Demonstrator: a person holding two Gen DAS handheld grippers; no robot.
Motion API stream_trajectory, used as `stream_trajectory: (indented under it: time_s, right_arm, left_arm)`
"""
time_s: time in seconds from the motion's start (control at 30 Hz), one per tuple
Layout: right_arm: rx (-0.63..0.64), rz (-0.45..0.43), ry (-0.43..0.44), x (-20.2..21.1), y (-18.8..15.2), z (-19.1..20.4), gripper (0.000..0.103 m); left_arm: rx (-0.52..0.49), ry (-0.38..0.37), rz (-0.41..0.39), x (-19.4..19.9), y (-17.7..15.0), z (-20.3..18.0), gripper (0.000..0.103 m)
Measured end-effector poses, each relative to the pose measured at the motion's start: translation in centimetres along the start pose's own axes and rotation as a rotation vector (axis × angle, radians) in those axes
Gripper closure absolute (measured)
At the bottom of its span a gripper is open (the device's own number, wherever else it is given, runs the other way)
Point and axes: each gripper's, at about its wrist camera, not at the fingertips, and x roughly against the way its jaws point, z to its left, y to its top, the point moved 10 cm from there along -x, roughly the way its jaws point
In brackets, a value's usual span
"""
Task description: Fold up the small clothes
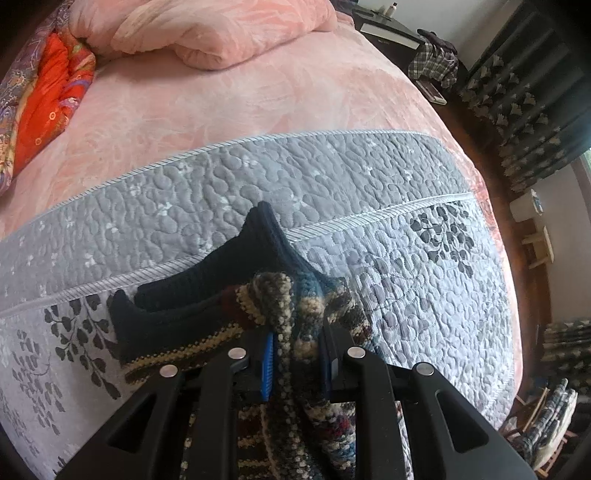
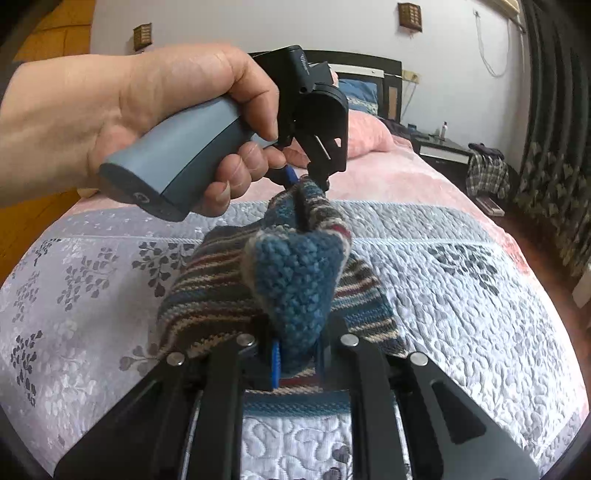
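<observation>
Knitwear, one piece: striped knitted garment (image 2: 295,273) in blue, tan, maroon and dark bands, held above the bed between both grippers.

Right gripper (image 2: 295,363): nearest in the right wrist view, jaws closed narrow on a thick blue fold of the knit, blue pads (image 2: 275,363) pressing its sides.

Left gripper (image 1: 297,363): jaws likewise pinched on a bunched speckled edge; from the right wrist view it is seen gripped by a hand (image 2: 140,122) on a grey handle, clamping the far end of the fabric.

Navy ribbed parts (image 1: 207,277) of the garment (cuffs or sleeves, cannot tell which) drape forward onto the cover in the left wrist view.

Grey quilted bedspread (image 1: 369,177), leaf-printed, lies directly beneath the garment.

Pink blanket (image 1: 221,103) beyond it; pink bundled duvet (image 1: 207,33) and orange floral quilt (image 1: 48,99) farther back.

Dark bedside table (image 2: 439,147) and plaid cloth (image 2: 485,173) at the far side.
</observation>
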Motion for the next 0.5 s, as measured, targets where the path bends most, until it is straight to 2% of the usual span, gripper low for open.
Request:
stream_trajectory:
  time_s: [0.5]
  right_arm:
    - [-0.063,0.046,-0.003,-2.0,-3.3,-3.8,0.091]
  left_arm:
    - [-0.053,0.088,0.018,-5.5,-0.5,-3.0,0.084]
